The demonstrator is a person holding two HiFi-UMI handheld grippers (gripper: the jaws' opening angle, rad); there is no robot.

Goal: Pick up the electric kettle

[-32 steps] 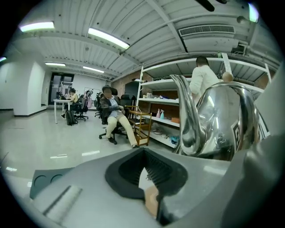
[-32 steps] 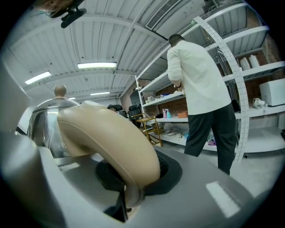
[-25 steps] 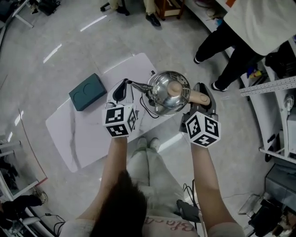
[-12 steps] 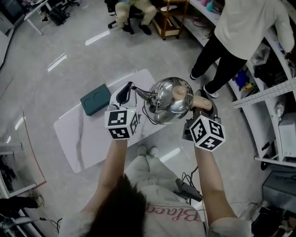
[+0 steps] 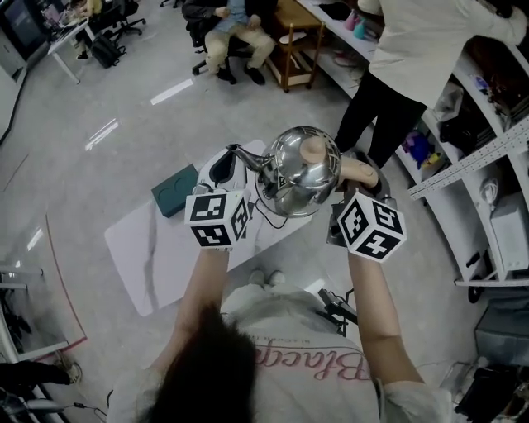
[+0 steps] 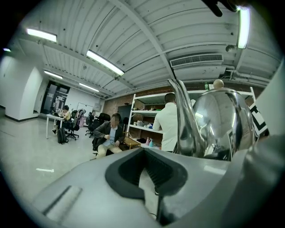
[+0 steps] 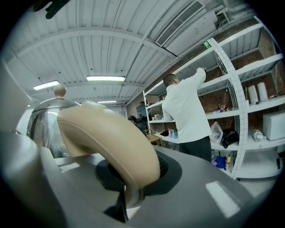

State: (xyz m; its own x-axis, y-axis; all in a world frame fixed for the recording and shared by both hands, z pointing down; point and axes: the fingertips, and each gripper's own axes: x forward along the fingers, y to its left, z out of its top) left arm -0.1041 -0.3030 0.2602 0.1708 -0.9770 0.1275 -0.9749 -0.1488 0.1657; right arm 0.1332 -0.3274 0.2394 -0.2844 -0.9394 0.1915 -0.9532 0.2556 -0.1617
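The shiny steel electric kettle (image 5: 297, 169) hangs in the air above the white table (image 5: 165, 248). My right gripper (image 5: 364, 172) is shut on its beige handle (image 7: 107, 138), which fills the jaws in the right gripper view. The kettle's body (image 7: 40, 120) shows left of the handle. My left gripper (image 5: 219, 169) floats just left of the spout (image 6: 185, 120) with its jaws a little apart and nothing between them. In the left gripper view the kettle (image 6: 222, 124) stands to the right of the jaws, apart from them. A black cord (image 5: 264, 216) dangles under the kettle.
A dark green box (image 5: 173, 192) lies on the table's far left part. A person in white (image 5: 413, 58) stands by the shelves (image 5: 496, 165) on the right. Another person (image 5: 231, 25) sits at the back near a wooden stool (image 5: 297, 33).
Both grippers have risen together, carrying the kettle up off the table; the table and the green box now lie further below. The right grip on the handle is unchanged.
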